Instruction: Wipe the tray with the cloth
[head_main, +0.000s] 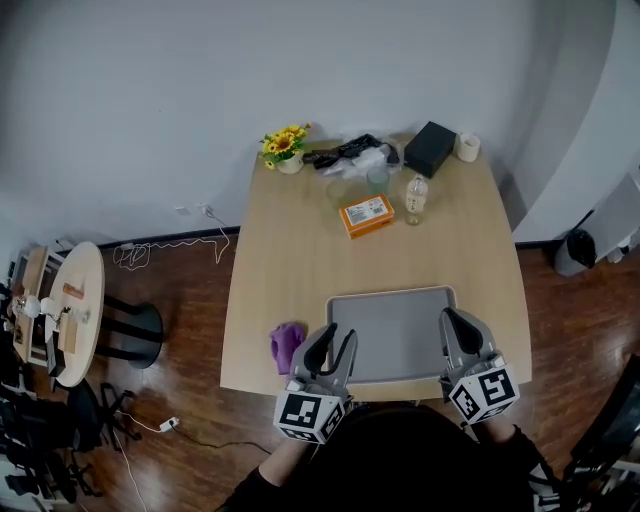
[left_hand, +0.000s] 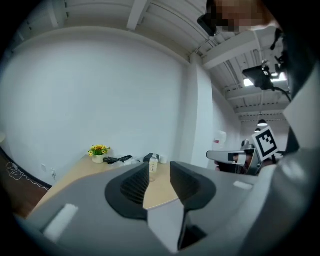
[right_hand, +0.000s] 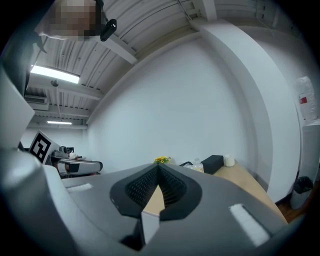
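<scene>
The grey tray lies flat near the front edge of the wooden table. A purple cloth sits crumpled on the table just left of the tray, and nothing holds it. My left gripper is held up above the tray's front left corner, beside the cloth, pointing about level. Its jaws stand a little apart with nothing between them. My right gripper is held up over the tray's front right corner. Its jaw tips meet, with nothing in them.
At the table's far end stand an orange box, a small bottle, a black box, a flower pot and a white roll. A round side table and a stool are on the floor at left.
</scene>
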